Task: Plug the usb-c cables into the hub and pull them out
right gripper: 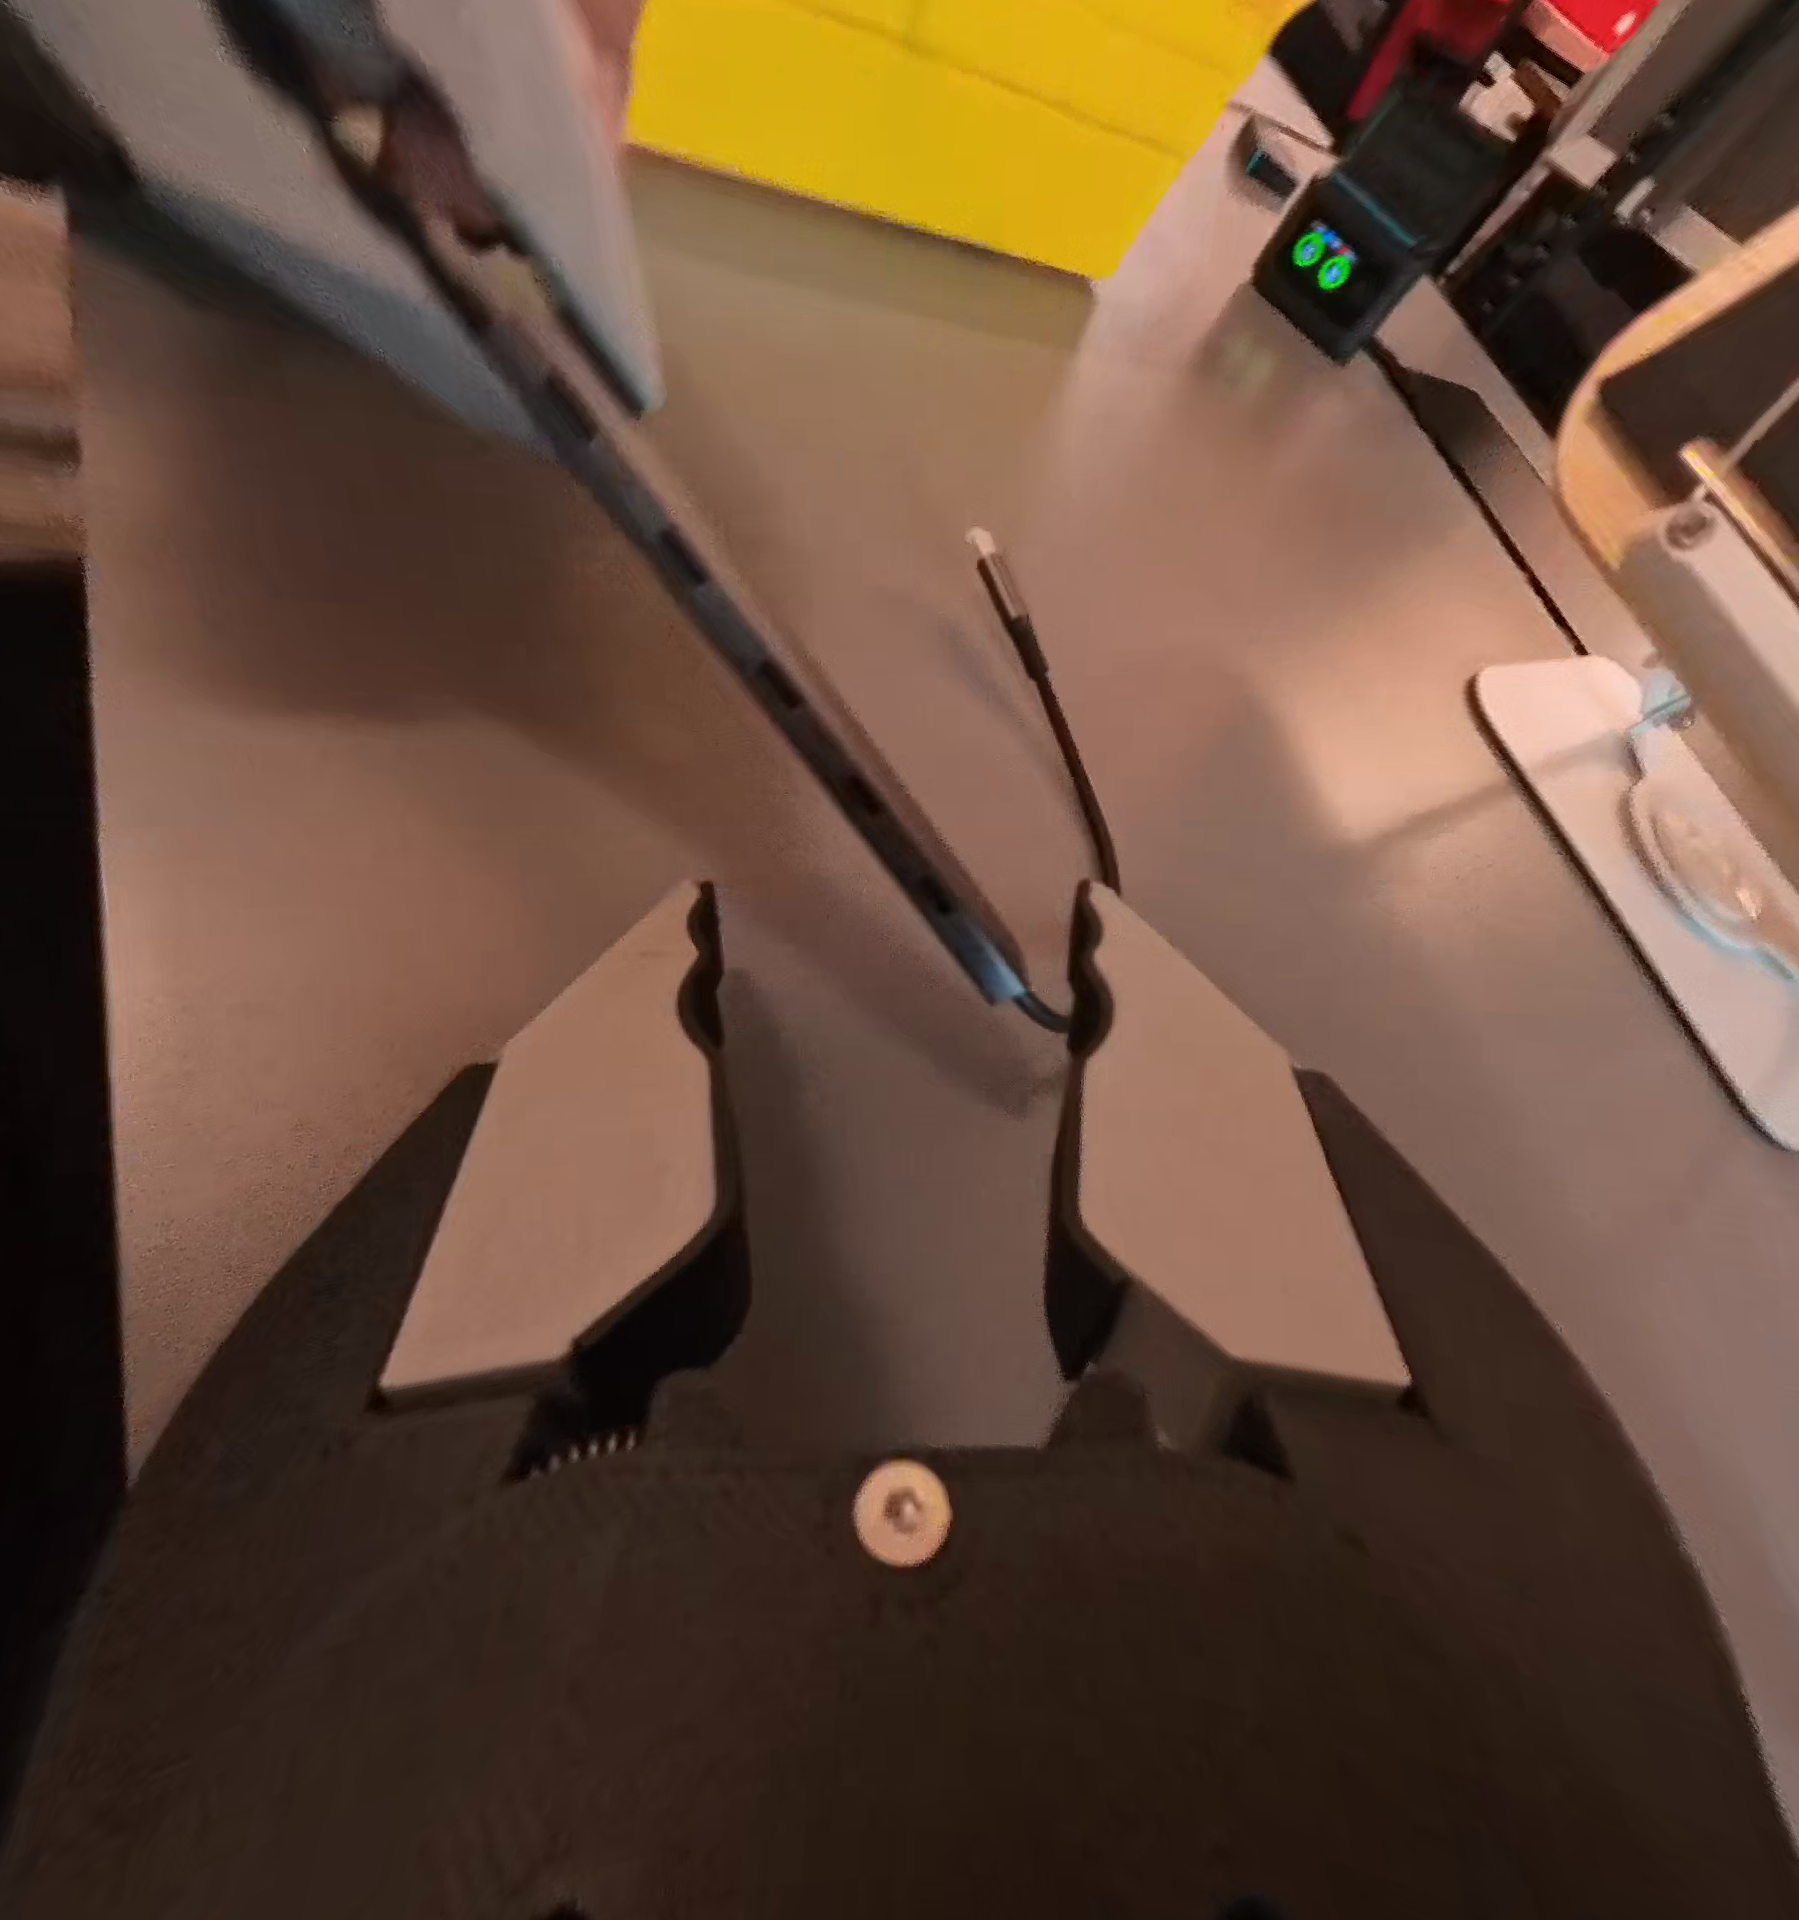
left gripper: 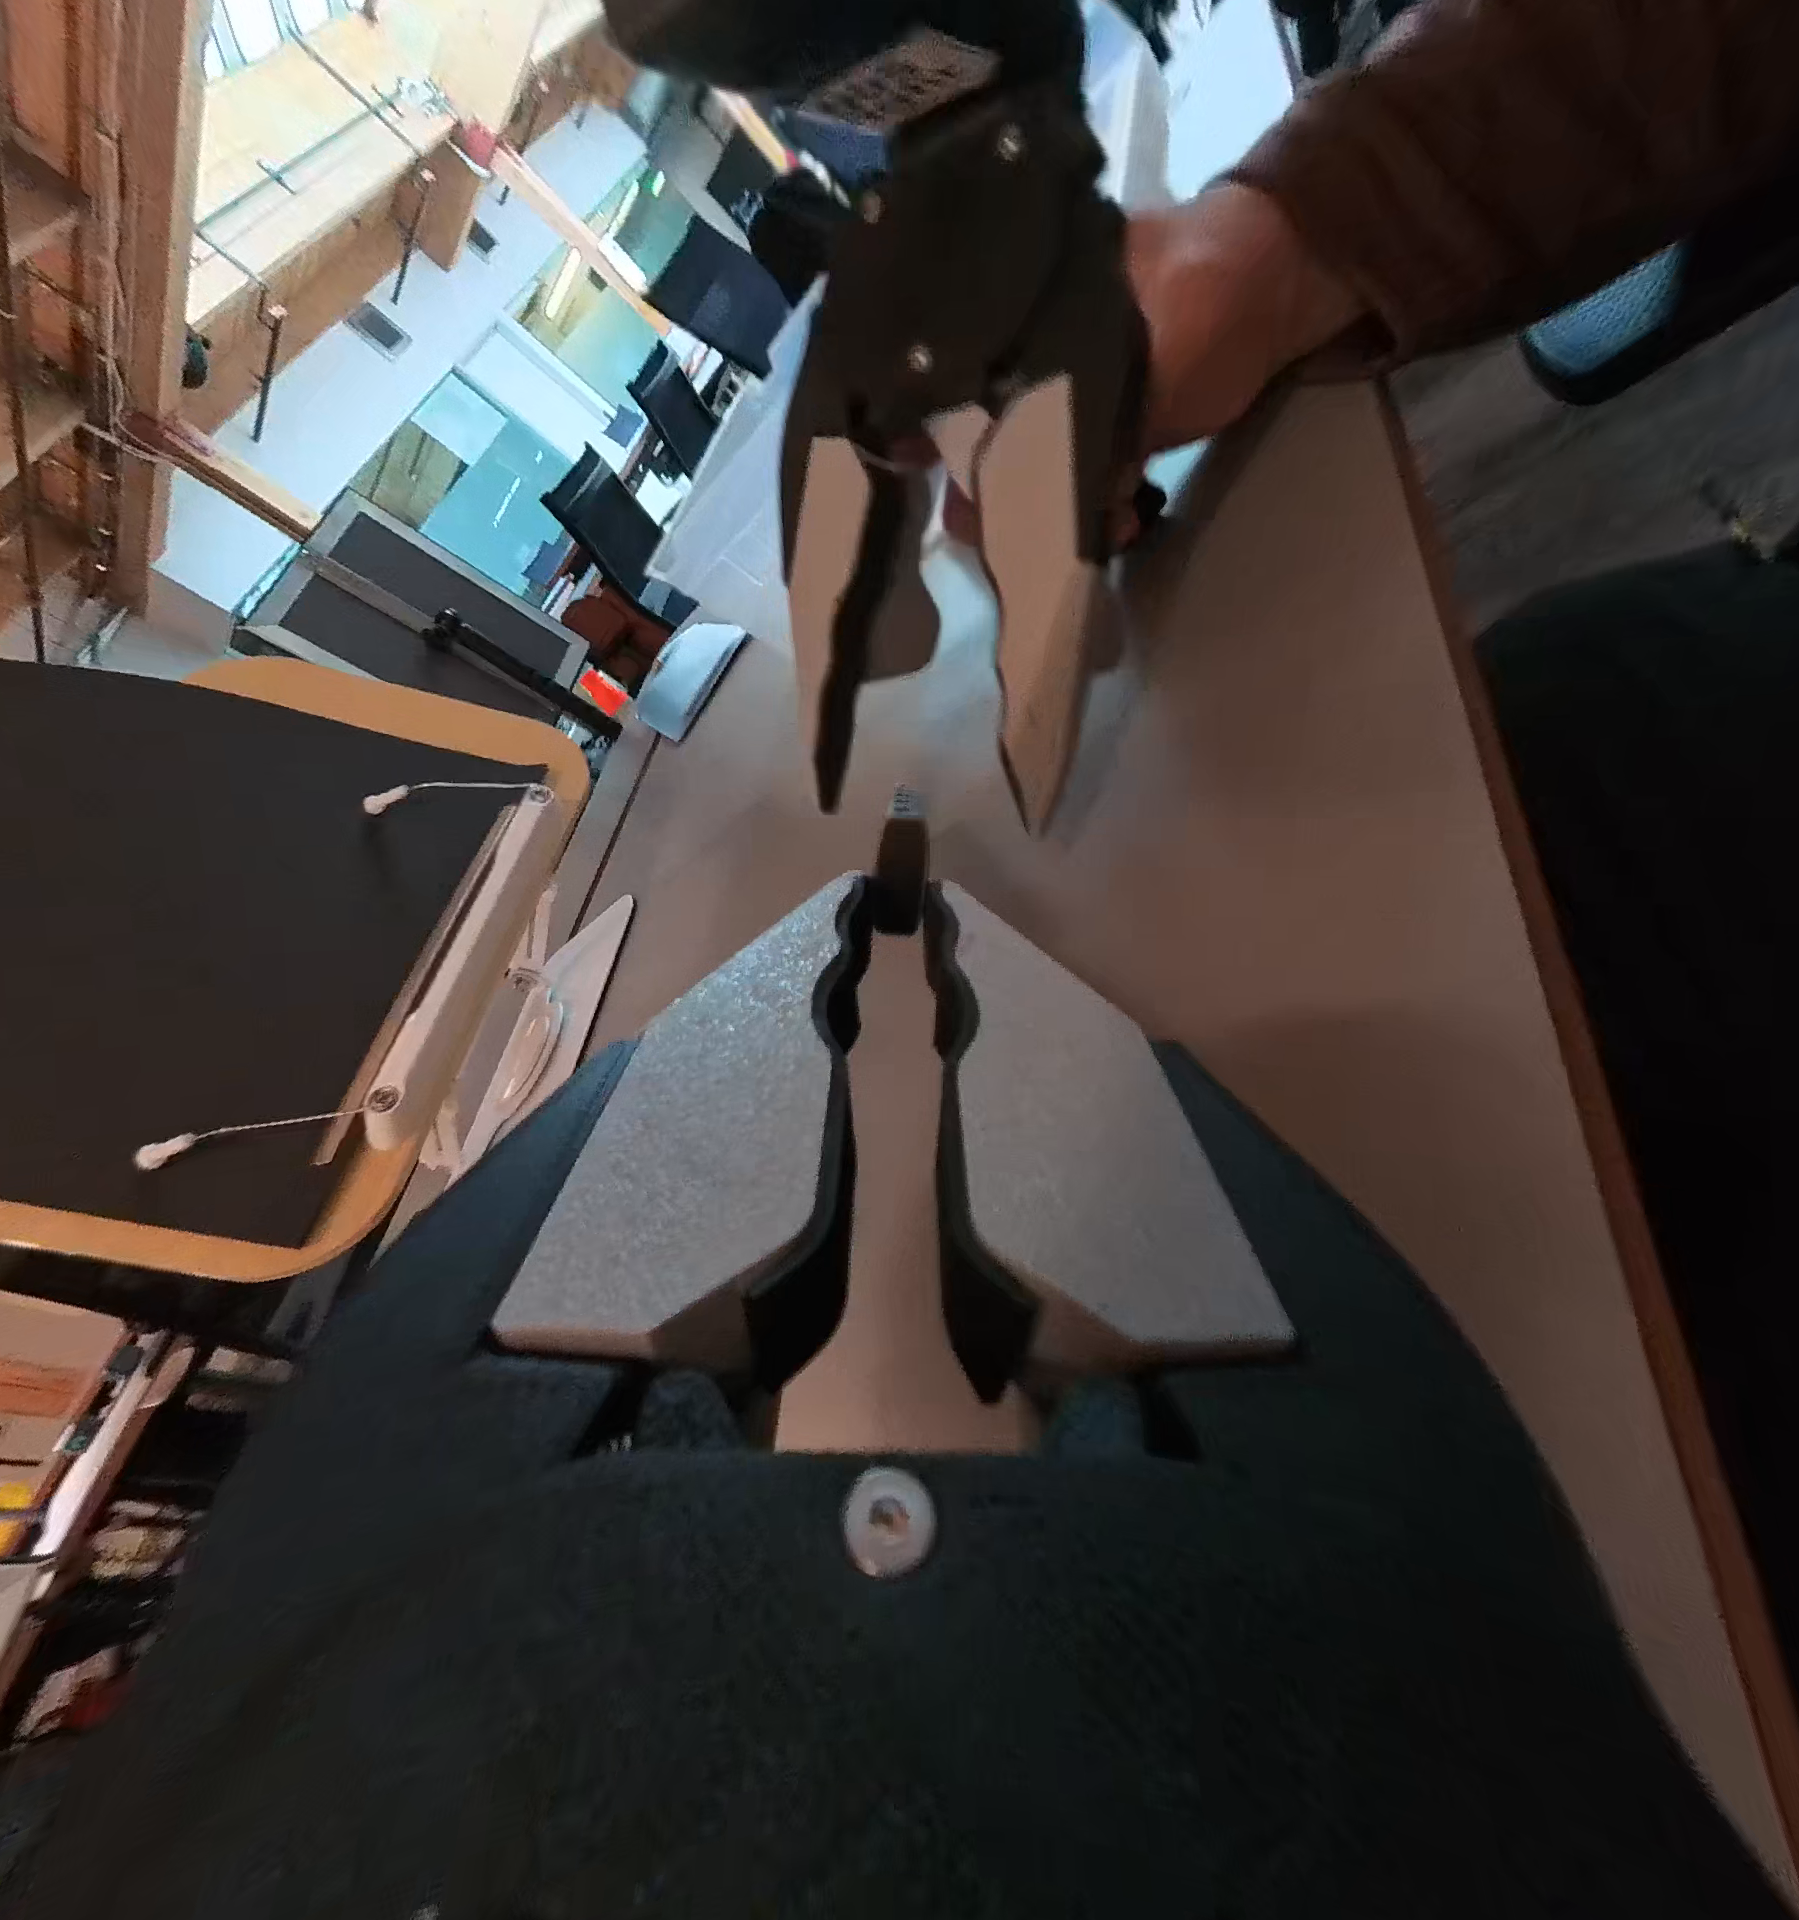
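Right wrist view: hub [right gripper: 770,686] reaches between open right gripper [right gripper: 893,914] fingers.

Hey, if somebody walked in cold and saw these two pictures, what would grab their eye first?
Probably the slim grey hub, lifted off the table and clamped end-on in the left hand-held gripper, stretching toward the open right hand-held gripper. Next, the hub's own black cable, curling from its near end and lying loose on the grey table with its plug free. Behind them a bright yellow block glares at the table's far end.
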`<move>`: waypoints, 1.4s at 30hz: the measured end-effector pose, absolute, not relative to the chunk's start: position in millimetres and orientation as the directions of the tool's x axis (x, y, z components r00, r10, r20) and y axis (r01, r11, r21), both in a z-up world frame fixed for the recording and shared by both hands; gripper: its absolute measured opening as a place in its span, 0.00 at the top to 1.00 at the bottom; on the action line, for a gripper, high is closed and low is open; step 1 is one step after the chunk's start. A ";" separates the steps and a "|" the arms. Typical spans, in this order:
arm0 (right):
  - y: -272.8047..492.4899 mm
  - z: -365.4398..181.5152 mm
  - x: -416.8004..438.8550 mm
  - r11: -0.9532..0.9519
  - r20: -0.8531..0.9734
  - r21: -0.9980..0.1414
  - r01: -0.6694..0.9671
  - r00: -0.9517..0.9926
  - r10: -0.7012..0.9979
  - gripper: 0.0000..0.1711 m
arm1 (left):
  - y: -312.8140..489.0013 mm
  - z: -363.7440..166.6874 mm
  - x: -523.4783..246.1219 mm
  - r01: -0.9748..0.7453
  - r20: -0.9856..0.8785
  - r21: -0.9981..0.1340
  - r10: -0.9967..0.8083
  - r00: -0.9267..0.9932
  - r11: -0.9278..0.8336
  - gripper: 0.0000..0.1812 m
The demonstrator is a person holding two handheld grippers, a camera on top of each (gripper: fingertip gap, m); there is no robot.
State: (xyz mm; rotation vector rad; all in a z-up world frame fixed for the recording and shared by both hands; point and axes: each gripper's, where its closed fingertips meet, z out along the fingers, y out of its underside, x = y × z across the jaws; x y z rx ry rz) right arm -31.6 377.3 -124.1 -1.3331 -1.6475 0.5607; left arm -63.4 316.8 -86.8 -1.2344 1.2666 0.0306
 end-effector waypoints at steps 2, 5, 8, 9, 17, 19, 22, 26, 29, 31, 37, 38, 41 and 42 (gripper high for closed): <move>374.3 -135.3 -35.3 0.397 0.466 -0.719 0.570 -0.028 0.884 0.73 | 314.8 -79.0 -59.7 -0.553 -0.676 -0.720 -0.606 0.419 0.420 0.96; 388.5 -135.6 -34.1 0.462 0.619 -0.617 0.637 0.030 0.785 0.93 | 313.2 -81.4 -57.7 -0.561 -0.660 -0.727 -0.627 0.414 0.395 0.96; 402.1 -124.0 -28.4 0.454 0.685 -0.590 0.668 0.115 0.720 0.92 | 320.0 -83.1 -65.6 -0.602 -0.640 -0.736 -0.609 0.468 0.311 0.96; 411.5 -119.0 -23.7 0.448 0.726 -0.564 0.693 0.159 0.669 0.93 | 321.2 -79.7 -68.0 -0.588 -0.614 -0.758 -0.612 0.498 0.282 0.95; 436.3 -135.7 -9.1 0.343 0.736 -0.507 0.791 0.191 0.649 0.89 | 326.9 4.4 -134.5 -0.596 -0.554 -0.802 -0.421 0.718 0.038 0.76; 425.5 -141.2 -16.6 0.357 0.689 -0.542 0.761 0.158 0.708 0.81 | 321.9 36.2 -165.2 -0.548 -0.511 -0.836 -0.339 0.790 -0.017 0.75; 413.4 -141.5 -22.7 0.394 0.666 -0.566 0.724 0.120 0.736 0.78 | 307.4 71.9 -209.9 -0.397 -0.380 -0.917 -0.226 0.897 -0.031 0.77; 399.5 -138.5 -28.0 0.431 0.649 -0.596 0.677 0.090 0.756 0.74 | 282.8 88.9 -269.9 -0.227 -0.228 -0.974 -0.077 0.971 0.018 0.83; 396.5 -130.3 -30.0 0.422 0.619 -0.642 0.640 0.108 0.778 0.74 | 274.2 83.0 -303.9 -0.199 -0.199 -0.979 0.007 0.980 -0.033 0.82; 392.0 -110.4 -30.0 0.417 0.581 -0.720 0.554 0.154 0.799 0.77 | 273.7 68.2 -323.1 -0.268 -0.275 -0.958 0.069 0.959 -0.100 0.80; 413.4 -61.9 -2.0 0.209 0.298 -0.940 0.270 0.354 0.886 0.71 | 308.9 -13.6 -369.9 -0.172 -0.215 -0.921 0.090 0.972 -0.349 0.77; 417.7 -59.3 2.0 0.164 0.244 -0.958 0.237 0.367 0.898 0.70 | 315.5 -28.0 -376.0 -0.136 -0.182 -0.916 0.090 0.979 -0.378 0.76; 427.7 -54.0 10.9 0.075 0.135 -0.984 0.164 0.392 0.910 0.70 | 330.3 -60.1 -392.3 -0.014 -0.073 -0.904 0.123 0.990 -0.428 0.73; 430.6 -53.5 13.0 0.058 0.114 -0.987 0.151 0.401 0.909 0.71 | 333.0 -67.2 -397.6 0.031 -0.036 -0.898 0.143 0.989 -0.439 0.73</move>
